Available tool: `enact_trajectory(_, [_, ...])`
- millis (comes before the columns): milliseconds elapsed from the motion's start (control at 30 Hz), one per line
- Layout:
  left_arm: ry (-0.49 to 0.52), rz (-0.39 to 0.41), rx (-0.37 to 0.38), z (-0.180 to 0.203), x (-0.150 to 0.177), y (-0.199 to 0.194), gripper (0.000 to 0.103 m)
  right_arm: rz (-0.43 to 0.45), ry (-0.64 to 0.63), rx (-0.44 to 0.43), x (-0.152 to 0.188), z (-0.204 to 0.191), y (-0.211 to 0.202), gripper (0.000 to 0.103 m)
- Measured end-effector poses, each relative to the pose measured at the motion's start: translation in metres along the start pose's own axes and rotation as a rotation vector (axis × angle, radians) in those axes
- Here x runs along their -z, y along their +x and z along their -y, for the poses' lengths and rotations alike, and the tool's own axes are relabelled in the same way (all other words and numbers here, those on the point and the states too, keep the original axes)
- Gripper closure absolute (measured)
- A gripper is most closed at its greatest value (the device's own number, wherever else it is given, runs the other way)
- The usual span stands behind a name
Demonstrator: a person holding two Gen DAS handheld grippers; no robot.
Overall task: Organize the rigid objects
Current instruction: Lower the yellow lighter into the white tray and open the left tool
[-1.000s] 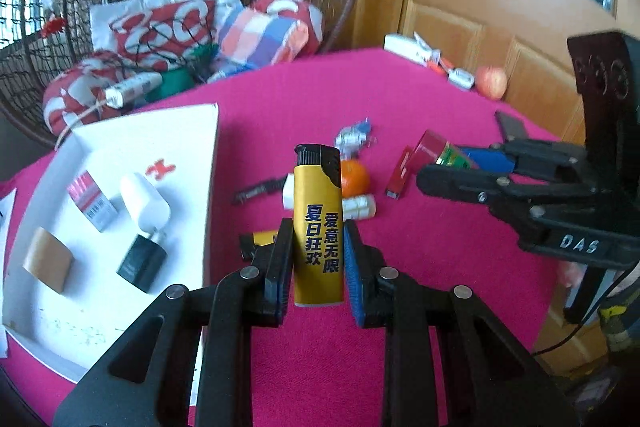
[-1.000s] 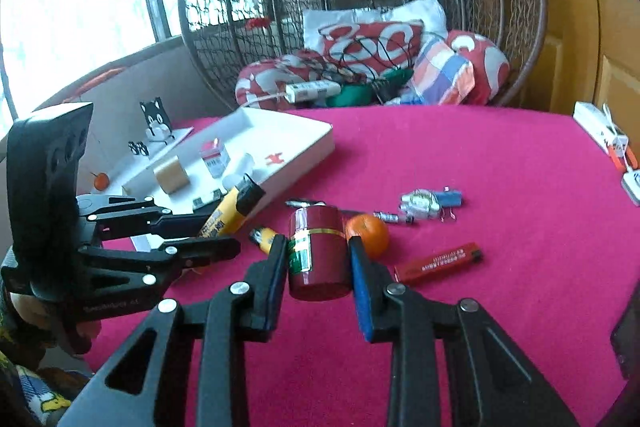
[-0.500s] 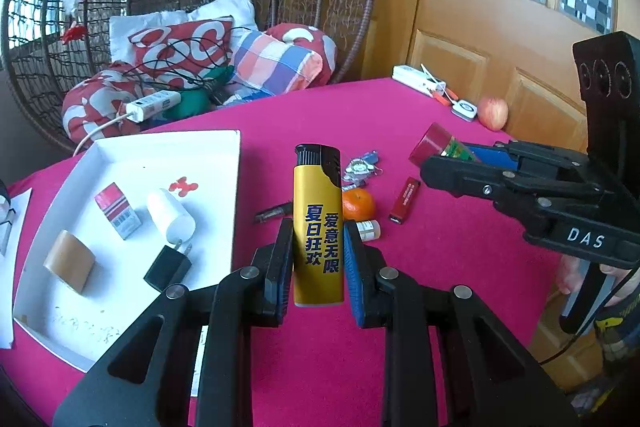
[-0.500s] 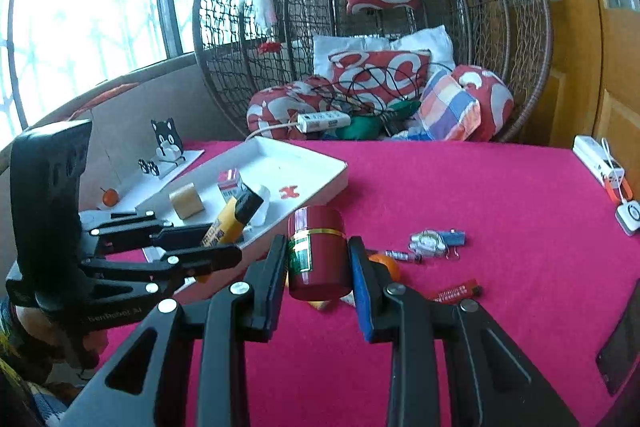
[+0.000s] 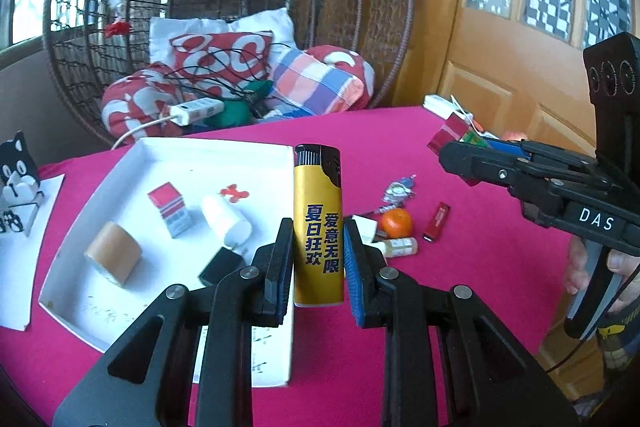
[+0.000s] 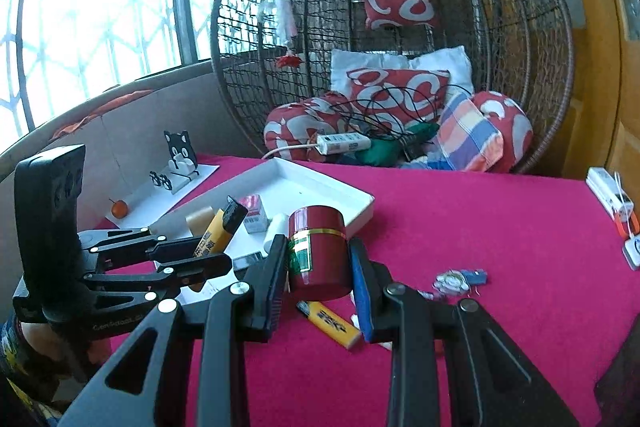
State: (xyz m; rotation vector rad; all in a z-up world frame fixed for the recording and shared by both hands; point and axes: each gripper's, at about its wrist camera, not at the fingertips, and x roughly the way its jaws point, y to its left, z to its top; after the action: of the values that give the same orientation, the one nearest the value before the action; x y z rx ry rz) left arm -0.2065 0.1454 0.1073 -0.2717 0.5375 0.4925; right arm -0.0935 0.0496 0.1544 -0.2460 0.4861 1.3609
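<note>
A: Lighters first. Where is the yellow lighter (image 5: 318, 227)?

B: Upright in the left claw (image 5: 318, 267), both pads pressed against its sides, black cap up. Just left of that claw and below it lies the white tray (image 5: 120, 167), holding a red-and-white box (image 5: 172, 209), a white bottle (image 5: 226, 219) and a tan roll (image 5: 113, 257).

A: And the right claw (image 6: 320, 279)?

B: Clamped on a dark red canister (image 6: 318, 253) with a gold band, held above the pink desk (image 6: 500, 227). A second yellow lighter (image 6: 330, 323) lies on the desk just beneath it. An orange (image 5: 396, 221) and a red lighter (image 5: 438, 221) sit on the desk beyond the left claw, to its right.
</note>
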Motion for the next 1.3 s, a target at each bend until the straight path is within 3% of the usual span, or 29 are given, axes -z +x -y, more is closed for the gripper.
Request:
enact_trajectory(433, [-0.071, 0.050, -0.074, -0.045, -0.001, -0.018, 0.080, -0.011, -0.050, -0.029, -0.024, -0.028, 0.032, 0.073])
enact_trajectory(767, [-0.192, 0.089, -0.214, -0.115, -0.010, -0.030, 0.080, -0.015, -0.096, -0.022, -0.044, -0.049, 0.062, 0.073])
enact_trajectory(900, [-0.233, 0.071, -0.266, -0.139, -0.016, -0.016, 0.080, -0.042, -0.086, -0.012, -0.045, -0.051, 0.084, 0.073])
enact_trajectory(1000, [-0.274, 0.037, -0.261, -0.152, -0.021, 0.005, 0.080, -0.075, -0.075, 0.016, -0.045, -0.047, 0.110, 0.073])
enact_trajectory(1300, [-0.262, -0.044, -0.234, -0.135, -0.002, 0.049, 0.080, -0.240, -0.033, 0.077, -0.019, -0.030, 0.189, 0.073])
